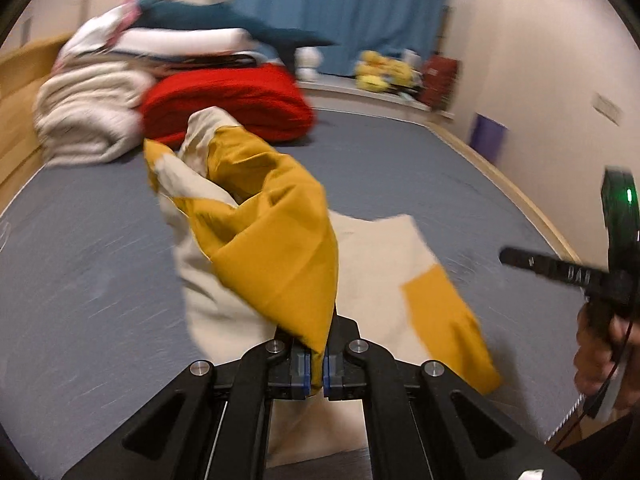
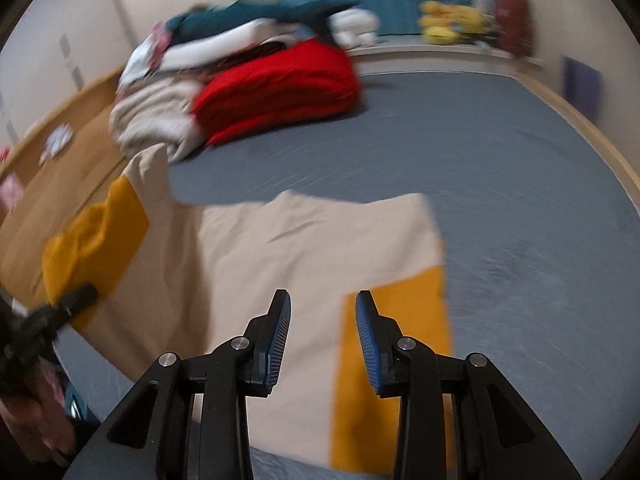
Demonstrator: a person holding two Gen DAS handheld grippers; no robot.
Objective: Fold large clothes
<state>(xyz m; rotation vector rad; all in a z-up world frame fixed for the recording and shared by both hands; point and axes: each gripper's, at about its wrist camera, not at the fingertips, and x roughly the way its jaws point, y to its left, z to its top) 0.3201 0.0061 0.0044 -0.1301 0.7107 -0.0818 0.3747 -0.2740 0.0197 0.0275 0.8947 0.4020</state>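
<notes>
A: Far left on the bed (image 1: pixel 100 264)?
B: Pile of folded laundry: cream blanket (image 1: pixel 86 120), red blanket (image 1: pixel 232 100) just beside it, white and teal pieces stacked on top. All blurred.

A: Then the left claw (image 1: pixel 316 364)?
B: Clenched tight on a mustard fold of the cream-and-mustard garment (image 1: pixel 276 248). Cloth bunched and lifted off the bed, rising away from the pads in a loose peak. Rest of the garment trailing down to the mattress.

A: Flat part of it?
B: Spread on the grey-blue sheet, cream panel in the middle, mustard sleeve (image 2: pixel 400 360) along its right side. Seen from the right wrist, lying straight under the camera.

A: And the right claw (image 2: pixel 323 340)?
B: Released, blue pads apart, nothing between them. Held above the flat cream and mustard cloth, not touching it. From the left wrist, visible only at the right edge, gripped by a hand (image 1: pixel 604 364); green light on its housing.

A: Further right?
B: Bare sheet up to the pale wooden bed edge (image 2: pixel 592 132). Yellow plush toys (image 2: pixel 452 20) on a ledge below a blue curtain (image 1: pixel 344 4), well apart from the garment.
</notes>
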